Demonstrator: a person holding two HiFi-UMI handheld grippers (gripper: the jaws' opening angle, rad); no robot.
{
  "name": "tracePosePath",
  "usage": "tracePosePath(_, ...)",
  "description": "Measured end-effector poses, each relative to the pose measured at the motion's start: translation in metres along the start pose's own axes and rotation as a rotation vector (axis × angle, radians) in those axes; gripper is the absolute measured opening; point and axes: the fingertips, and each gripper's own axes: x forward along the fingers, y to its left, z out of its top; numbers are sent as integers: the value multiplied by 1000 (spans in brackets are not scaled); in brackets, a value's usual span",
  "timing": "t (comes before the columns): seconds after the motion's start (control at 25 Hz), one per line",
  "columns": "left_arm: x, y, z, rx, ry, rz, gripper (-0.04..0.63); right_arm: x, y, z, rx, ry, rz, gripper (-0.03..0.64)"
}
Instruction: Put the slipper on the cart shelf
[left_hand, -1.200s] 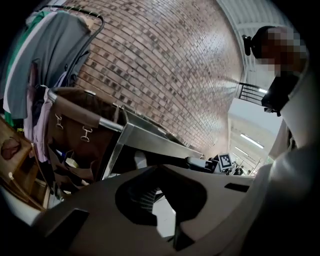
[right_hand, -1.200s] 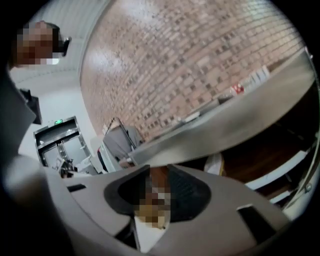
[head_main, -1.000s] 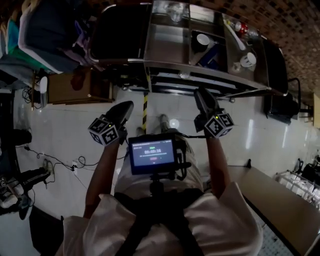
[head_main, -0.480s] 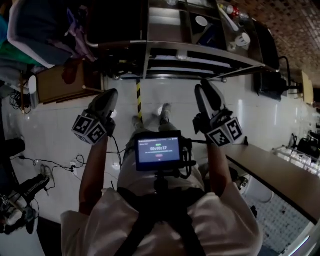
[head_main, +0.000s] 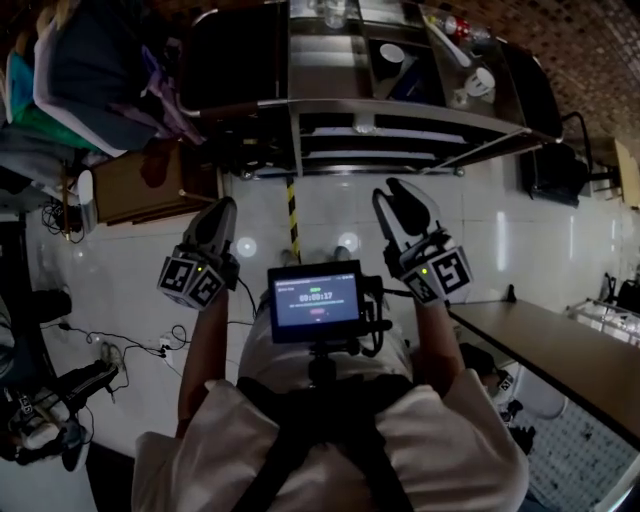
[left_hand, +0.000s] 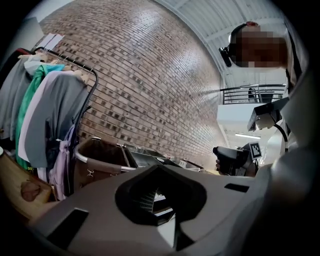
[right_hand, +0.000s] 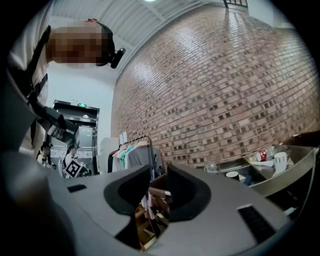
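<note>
Barely anything's changed in the last second: the left gripper (head_main: 222, 212) and right gripper (head_main: 393, 195) are hanging short of the cart (head_main: 400, 108) ahead of them, so the job hasn't started. Left's clenched on nothing, right's jaws sit slightly apart and empty, and I can't spot the slipper anywhere. Only readable text is the timer on the screen (head_main: 315, 302) behind them, looks like 00:00:17.
</note>
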Motion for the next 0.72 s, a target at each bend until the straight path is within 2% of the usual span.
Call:
tracePosePath(0.24, 16, -45, -17, 9, 40, 14, 0, -39, -36, -16, 39, 20, -52, 138)
tracePosePath(0.44, 50, -68, -39, -4, 66, 25, 0, -53, -77, -32, 63, 31, -56, 136)
tracePosePath(0.72, 55, -71, -53, -24, 118, 32, 0, -52, -82, -40, 98, 56, -71, 135)
